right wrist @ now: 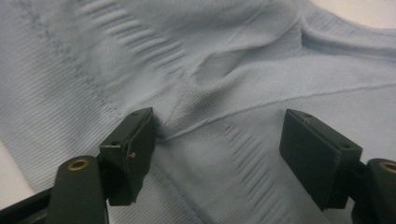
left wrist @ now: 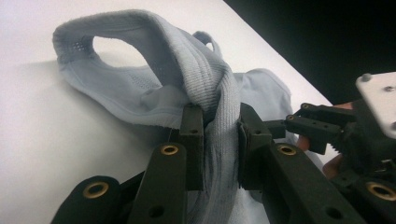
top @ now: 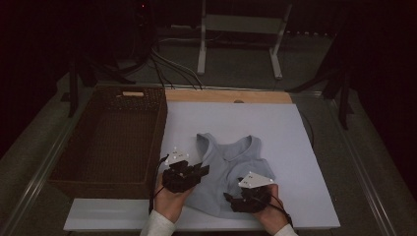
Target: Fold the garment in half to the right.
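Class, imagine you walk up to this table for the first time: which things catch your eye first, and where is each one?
A pale blue sleeveless top lies on the white board near the person's edge. The left gripper has pinched a bunched fold at the garment's left side, while the right gripper stands open with its jaws down on the cloth at the lower right. A dark wicker basket sits to the left of the board.

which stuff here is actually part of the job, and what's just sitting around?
In play:
- light blue tank top
- left hand-held gripper, shut on a bunched edge of the top
- right hand-held gripper, open, jaws either side of the fabric

Just sitting there:
- wicker basket, nothing in it, left of the top
- white board under the top
- metal stand behind the table
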A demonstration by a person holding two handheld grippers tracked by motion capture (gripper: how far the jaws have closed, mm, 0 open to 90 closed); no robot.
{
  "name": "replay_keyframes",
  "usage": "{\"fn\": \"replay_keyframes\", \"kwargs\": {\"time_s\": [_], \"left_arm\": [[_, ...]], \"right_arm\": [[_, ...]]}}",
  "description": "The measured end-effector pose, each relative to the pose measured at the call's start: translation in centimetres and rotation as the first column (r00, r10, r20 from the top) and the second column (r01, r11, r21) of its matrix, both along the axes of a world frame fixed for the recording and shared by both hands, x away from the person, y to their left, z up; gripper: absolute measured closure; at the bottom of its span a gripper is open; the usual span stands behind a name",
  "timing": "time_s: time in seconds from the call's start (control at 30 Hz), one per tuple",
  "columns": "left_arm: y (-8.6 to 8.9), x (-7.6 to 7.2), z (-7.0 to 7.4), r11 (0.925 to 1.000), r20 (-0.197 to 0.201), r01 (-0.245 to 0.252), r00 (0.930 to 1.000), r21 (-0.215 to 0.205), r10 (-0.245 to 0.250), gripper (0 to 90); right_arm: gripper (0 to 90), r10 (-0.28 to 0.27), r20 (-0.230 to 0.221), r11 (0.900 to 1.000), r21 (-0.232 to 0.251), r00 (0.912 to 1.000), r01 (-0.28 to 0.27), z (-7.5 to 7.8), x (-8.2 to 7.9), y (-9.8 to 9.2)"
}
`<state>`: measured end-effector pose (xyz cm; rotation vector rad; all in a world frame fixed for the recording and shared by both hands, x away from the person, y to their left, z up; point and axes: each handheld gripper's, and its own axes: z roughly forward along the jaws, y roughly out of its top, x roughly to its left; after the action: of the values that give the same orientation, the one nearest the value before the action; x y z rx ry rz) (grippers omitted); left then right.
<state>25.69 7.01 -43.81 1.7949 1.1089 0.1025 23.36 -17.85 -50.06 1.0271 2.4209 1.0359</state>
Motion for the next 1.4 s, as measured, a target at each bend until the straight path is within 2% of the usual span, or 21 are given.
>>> {"fn": "replay_keyframes", "kwargs": {"time_s": [0.13, 0.17, 0.3, 0.5, 0.7, 1.4], "left_arm": [[-0.1, 0.1, 0.1, 1.0000, 0.002, 0.000, 1.0000, -0.003, 0.000, 76.5], [-0.1, 0.1, 0.1, 1.0000, 0.002, 0.003, 1.0000, -0.001, -0.003, 76.5], [-0.4, 0.1, 0.1, 0.9999, 0.002, 0.006, 1.0000, -0.008, -0.006, 76.5], [-1.0, 0.1, 0.2, 0.9997, 0.004, 0.017, 0.9999, -0.019, -0.017, 76.4], [-1.5, 0.1, 0.2, 0.9994, 0.002, 0.027, 0.9996, -0.021, -0.027, 76.4], [-4.6, 0.3, 0.5, 0.9929, 0.003, 0.102, 0.9948, -0.061, -0.102, 76.6]], "right_arm": [[26.5, -0.005, 0.012, 1.000, 0.017, 0.9999, 0.005, 0.6, -0.2, -0.6], [26.2, -0.028, 0.021, 0.999, 0.037, 0.9994, 0.027, 1.3, -0.2, -1.7], [25.8, -0.046, 0.032, 0.998, 0.044, 0.9985, 0.044, 1.6, -0.2, -2.4], [25.3, -0.136, 0.046, 0.989, 0.064, 0.9896, 0.133, 2.6, 0.4, -6.1], [25.5, -0.180, 0.044, 0.982, 0.063, 0.9827, 0.177, 2.8, 0.5, -8.5], [30.1, -0.243, 0.030, 0.969, 0.045, 0.9696, 0.241, 2.4, 0.3, -11.6]]}}
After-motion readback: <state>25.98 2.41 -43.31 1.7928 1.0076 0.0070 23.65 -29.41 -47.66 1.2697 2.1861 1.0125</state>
